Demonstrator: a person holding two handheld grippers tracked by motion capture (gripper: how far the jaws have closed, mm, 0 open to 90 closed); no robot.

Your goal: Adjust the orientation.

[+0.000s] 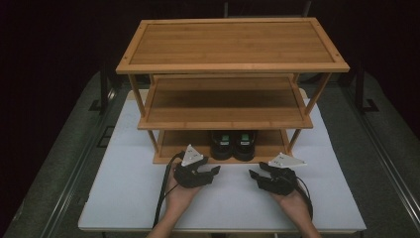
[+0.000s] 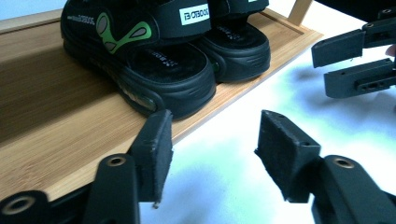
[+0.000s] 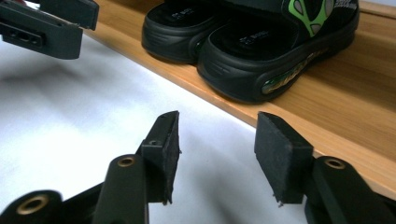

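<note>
Ahead of both tongs, on the lowest shelf (image 1: 171, 144) of the bamboo rack (image 1: 233, 47), a pair of black sandals (image 1: 233, 145) sits side by side, heels toward the front edge. Left tongs (image 1: 212, 172) spread, empty, low over the white bench (image 1: 124, 188). Right tongs (image 1: 255, 175) likewise spread, empty, tips facing the left ones. Step: approach, no contact yet. Next move, likely: push forward to the shelf edge, one tongs per sandal, jaws straddling a heel rim before closing.
</note>
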